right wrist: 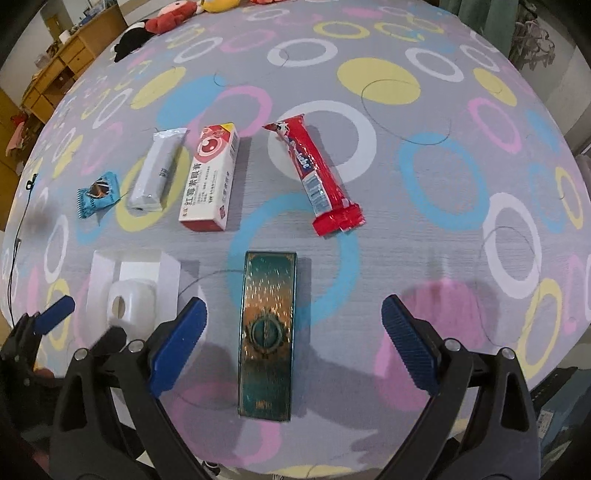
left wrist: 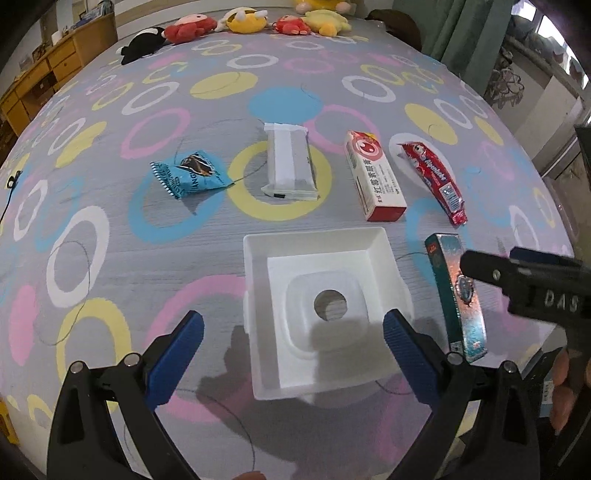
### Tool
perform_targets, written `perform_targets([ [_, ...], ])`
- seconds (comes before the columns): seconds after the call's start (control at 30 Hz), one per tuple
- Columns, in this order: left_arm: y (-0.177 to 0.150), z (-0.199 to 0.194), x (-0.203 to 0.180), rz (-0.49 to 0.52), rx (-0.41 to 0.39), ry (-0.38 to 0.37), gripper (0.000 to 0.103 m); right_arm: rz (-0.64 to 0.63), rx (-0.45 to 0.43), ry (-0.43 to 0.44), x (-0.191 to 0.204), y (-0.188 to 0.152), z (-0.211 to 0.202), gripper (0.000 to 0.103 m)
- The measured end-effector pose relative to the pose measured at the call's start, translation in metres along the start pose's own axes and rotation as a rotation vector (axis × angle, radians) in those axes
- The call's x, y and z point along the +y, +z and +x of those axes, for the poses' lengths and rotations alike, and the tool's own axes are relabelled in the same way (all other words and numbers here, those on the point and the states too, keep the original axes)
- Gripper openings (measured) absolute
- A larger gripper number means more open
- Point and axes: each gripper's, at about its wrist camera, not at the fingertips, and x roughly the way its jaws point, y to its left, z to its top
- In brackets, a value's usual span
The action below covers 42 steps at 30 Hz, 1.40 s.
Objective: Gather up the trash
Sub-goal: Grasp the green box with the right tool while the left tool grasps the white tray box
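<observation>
A white square bin (left wrist: 380, 258) with a holed inner tray sits on the patterned cloth, between the fingers of my open, empty left gripper (left wrist: 293, 332). Beyond it lie a blue snack packet (left wrist: 190, 177), a grey wrapped bar (left wrist: 290, 166), a red-and-white box (left wrist: 373, 177) and a red wrapper (left wrist: 434, 181). A teal-gold box (right wrist: 267, 332) lies between the fingers of my open right gripper (right wrist: 295, 332), apart from both pads. The bin also shows in the right wrist view (right wrist: 101, 273), as do the red wrapper (right wrist: 317, 177), the red-and-white box (right wrist: 210, 177), the grey bar (right wrist: 157, 170) and the blue packet (right wrist: 96, 197).
Plush toys (left wrist: 243, 20) line the far edge of the table. A wooden cabinet (left wrist: 40, 77) stands at the far left and green curtains (left wrist: 454, 29) at the far right. A thin black cable (right wrist: 14, 251) hangs at the left table edge.
</observation>
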Motion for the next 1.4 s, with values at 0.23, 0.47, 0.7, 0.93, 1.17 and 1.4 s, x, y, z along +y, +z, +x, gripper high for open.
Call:
perform_targets([
  [0.23, 0.000, 0.015, -0.005, 0.012, 0.009, 0.007, 0.095, -0.050, 0.037, -0.026, 0.012, 0.009, 0.018, 0.094],
  [0.47, -0.006, 0.029, 0.005, -0.030, 0.009, -0.016, 0.095, -0.041, 0.089, -0.038, 0.013, 0.008, 0.044, 0.087],
  [0.7, -0.006, 0.033, 0.006, -0.043, -0.014, -0.012, 0.095, -0.076, 0.058, -0.061, 0.022, 0.005, 0.043, 0.045],
  [0.93, -0.011, 0.027, 0.010, -0.062, -0.052, -0.018, 0.077, -0.090, 0.035, -0.060, 0.032, -0.001, 0.040, 0.036],
  [1.17, -0.014, 0.020, 0.015, -0.071, -0.062, -0.032, 0.072, -0.086, 0.023, -0.059, 0.028, -0.010, 0.037, 0.036],
  [1.4, -0.017, 0.012, 0.014, -0.065, -0.084, -0.015, 0.071, -0.081, 0.013, -0.048, 0.022, -0.009, 0.033, 0.035],
])
